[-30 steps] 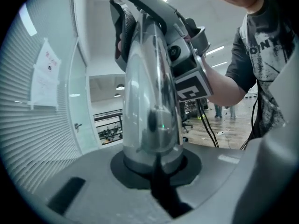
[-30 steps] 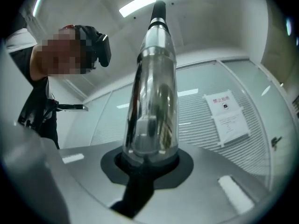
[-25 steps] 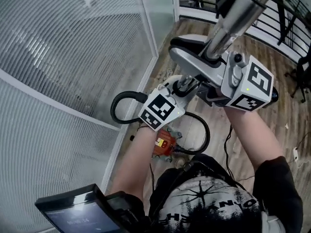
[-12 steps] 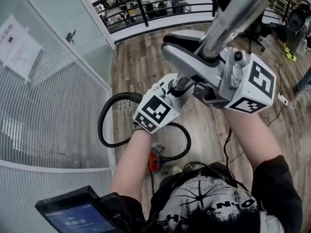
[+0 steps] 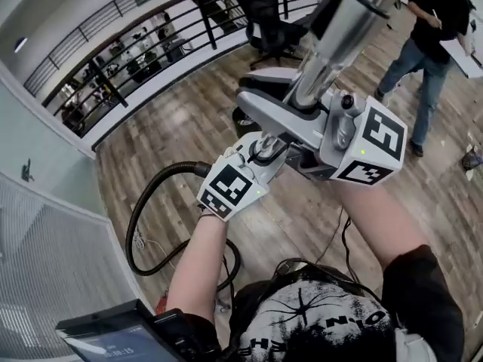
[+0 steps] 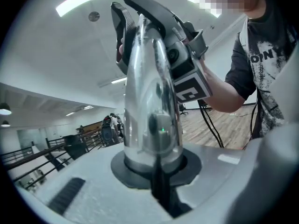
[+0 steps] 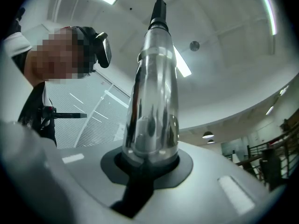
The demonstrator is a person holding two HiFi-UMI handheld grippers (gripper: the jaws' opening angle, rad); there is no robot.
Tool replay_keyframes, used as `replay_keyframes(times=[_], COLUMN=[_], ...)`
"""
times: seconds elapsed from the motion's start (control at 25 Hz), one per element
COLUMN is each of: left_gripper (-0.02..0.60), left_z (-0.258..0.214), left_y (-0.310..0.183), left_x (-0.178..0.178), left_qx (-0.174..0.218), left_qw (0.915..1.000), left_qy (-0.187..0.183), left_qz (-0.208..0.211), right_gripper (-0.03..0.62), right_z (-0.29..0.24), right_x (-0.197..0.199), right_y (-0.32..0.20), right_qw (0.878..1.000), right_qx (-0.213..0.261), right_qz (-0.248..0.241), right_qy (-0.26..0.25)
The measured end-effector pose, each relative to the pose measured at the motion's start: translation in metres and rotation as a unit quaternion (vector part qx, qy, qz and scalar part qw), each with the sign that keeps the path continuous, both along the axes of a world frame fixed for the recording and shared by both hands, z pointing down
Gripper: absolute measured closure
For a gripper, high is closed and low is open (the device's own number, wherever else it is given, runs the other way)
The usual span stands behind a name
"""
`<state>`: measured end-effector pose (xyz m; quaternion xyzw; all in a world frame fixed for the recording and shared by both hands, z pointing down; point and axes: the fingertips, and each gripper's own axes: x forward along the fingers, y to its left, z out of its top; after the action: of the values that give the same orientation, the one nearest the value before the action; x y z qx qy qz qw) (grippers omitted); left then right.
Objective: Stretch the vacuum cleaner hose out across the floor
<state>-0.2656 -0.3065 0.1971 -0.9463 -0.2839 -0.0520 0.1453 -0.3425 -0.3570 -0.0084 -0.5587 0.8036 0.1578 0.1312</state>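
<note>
Hose [image 5: 134, 228] loops over plank floor [image 5: 189, 127]; left claw [image 5: 264, 148] and right claw [image 5: 306, 157] clamp wand [image 5: 339, 29].

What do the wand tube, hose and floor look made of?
Wand tube: metal, polished chrome look; mirror reflections.
Hose: black flexible plastic or rubber, matte; bends in loops.
Floor: wood-look planks, grain and seams; real wood or laminate unclear.

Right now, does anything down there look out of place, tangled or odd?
Yes: the black flexible vacuum hose is curled in a big loop over the wooden plank floor beside the person, not lying straight, while its shiny metal tube is held up in the air. Nothing looks spilled or broken.
</note>
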Motion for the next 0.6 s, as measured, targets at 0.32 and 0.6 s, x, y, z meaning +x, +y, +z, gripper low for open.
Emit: replay_keyframes(times=[0.32,0.6], left_gripper=[0.538,0.537], left_z=[0.004,0.02], left_y=[0.142,0.196], left_x=[0.112,0.2], left_qx=[-0.01,-0.03], left_qw=[0.9855,0.954], left_qy=[-0.007,-0.021], left_qz=[0.169,0.297], right_gripper=[0.531,0.531], right_z=[0.004,0.022], right_x=[0.137,0.255], right_y=[0.115,0.152], right_qw=[0.986,0.955], right_qx=[-0.01,-0.03], right_qz=[0.166,0.293], right_qy=[-0.01,-0.023])
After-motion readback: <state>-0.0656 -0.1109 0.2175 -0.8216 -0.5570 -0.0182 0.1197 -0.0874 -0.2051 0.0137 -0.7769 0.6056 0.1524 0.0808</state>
